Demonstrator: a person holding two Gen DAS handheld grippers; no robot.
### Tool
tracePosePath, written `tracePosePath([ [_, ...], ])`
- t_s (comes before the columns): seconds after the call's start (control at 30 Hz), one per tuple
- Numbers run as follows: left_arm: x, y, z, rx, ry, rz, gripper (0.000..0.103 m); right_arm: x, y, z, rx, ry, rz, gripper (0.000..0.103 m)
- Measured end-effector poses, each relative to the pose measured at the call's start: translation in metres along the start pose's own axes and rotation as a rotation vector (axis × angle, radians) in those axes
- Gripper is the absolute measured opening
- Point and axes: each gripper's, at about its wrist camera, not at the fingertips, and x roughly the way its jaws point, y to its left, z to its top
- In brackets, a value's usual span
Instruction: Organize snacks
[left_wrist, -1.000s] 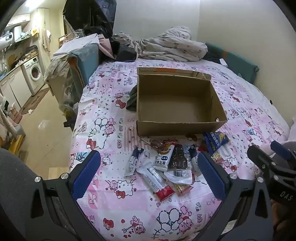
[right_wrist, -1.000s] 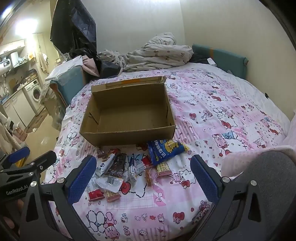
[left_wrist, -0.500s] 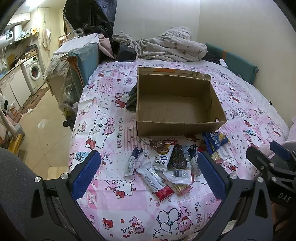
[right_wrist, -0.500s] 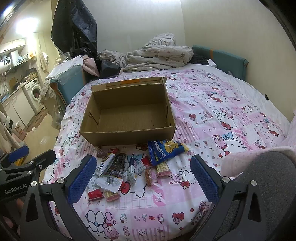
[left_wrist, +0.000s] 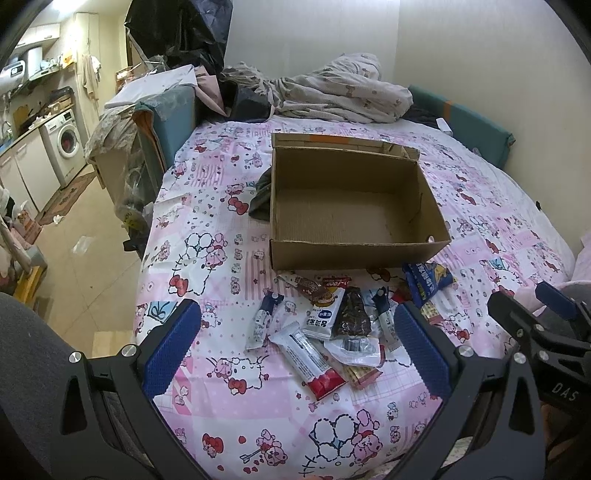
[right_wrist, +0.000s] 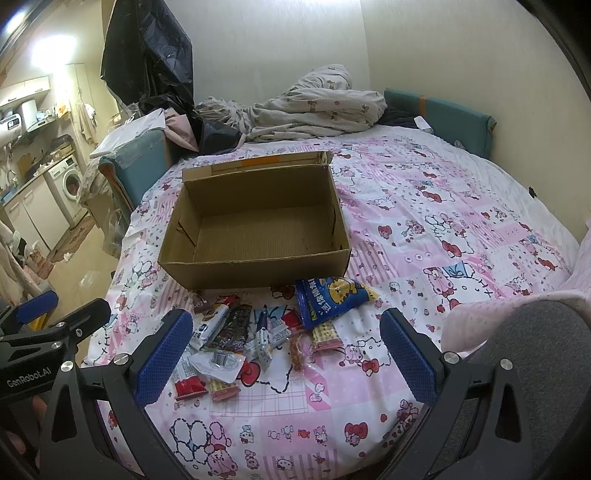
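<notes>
Thin, light foil snack packets (left_wrist: 325, 332) lie heaped just in front of the empty brown cardboard box (left_wrist: 351, 206).
Your left gripper (left_wrist: 295, 347) and right gripper (right_wrist: 284, 354) hover spread wide, empty; pinch a packet's crimped end (slippery, crushable).

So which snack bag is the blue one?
The blue bag with the yellow cartoon figure, lying right of the pile, nearest the cardboard box. The other packets are white, dark or red.

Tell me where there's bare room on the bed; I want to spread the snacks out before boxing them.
Free: the box floor holds nothing; bedsheet right of the box, up to the teal cushion; the strip left of the box toward the bed edge; sheet nearest the grippers. Crowded: the snack pile just in front of the box, blue bag included.
</notes>
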Motion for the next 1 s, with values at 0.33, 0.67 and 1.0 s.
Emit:
tracePosePath([
  [0.33, 0.0011, 0.0023, 0.0005, -0.011, -0.005, 0.0, 0.103, 0.0004, -0.0007, 0.0003, -0.003, 0.001, 0.002, 0.103],
  [0.67, 0.0019, 0.0045, -0.0017, -0.013, -0.006, 0.001, 0.103, 0.0033, -0.0023, -0.0013, 0.002, 0.009, 0.003, 0.103],
  [1.0, 0.0034, 0.005, -0.003, -0.013, -0.005, 0.001, 0.103, 0.0037, -0.001, -0.0015, 0.009, 0.018, 0.007, 0.103],
])
